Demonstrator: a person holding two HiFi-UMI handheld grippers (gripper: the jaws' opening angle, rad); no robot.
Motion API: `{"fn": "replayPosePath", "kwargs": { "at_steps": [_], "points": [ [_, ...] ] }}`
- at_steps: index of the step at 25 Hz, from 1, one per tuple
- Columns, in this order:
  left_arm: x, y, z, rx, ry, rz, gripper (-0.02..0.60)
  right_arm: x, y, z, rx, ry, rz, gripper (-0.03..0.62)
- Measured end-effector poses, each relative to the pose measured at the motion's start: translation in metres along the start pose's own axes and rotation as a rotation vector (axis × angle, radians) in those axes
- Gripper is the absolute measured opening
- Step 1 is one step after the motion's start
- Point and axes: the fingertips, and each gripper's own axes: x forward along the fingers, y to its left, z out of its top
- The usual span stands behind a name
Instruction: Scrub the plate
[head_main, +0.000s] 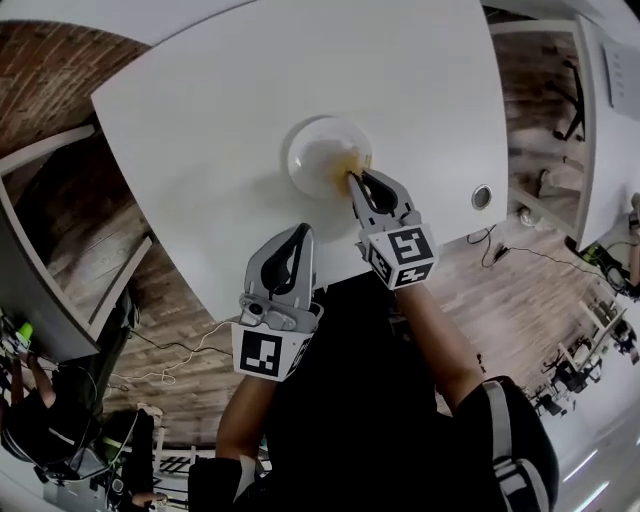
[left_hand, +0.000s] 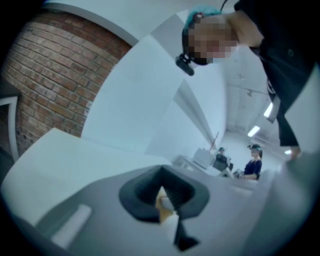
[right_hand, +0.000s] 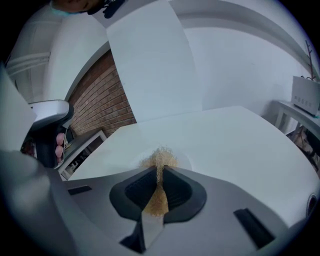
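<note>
On a white table (head_main: 200, 150), the right gripper (head_main: 355, 182) is clamped on a tan fibrous pad (right_hand: 159, 159) and presses it to the near right rim of the plate (head_main: 320, 150). The left gripper (head_main: 300, 240) hangs well short of the plate, off the table's near edge. Its jaws are together, with only a pale sliver at the seam that cannot be identified. Nothing steadies the plate. A yellowish tinge shows on the plate beside the pad, and the rest looks pale. Scrubbing appears to be under way at this one edge. Most of the plate's face, by this evidence, remains to be worked. How clean it is cannot be judged.
</note>
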Motion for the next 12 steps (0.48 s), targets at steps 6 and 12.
{"fn": "replayPosePath", "kwargs": {
  "at_steps": [6, 12],
  "points": [
    [0.009, -0.013, -0.002, 0.002, 0.034, -0.05, 0.002, -0.021, -0.026, -0.007, 0.052, -0.017, -0.071, 0.035],
    [0.009, -0.012, 0.001, 0.004, 0.032, -0.041, 0.002, -0.021, -0.02, -0.013, 0.052, -0.002, -0.052, 0.035]
  ]
}}
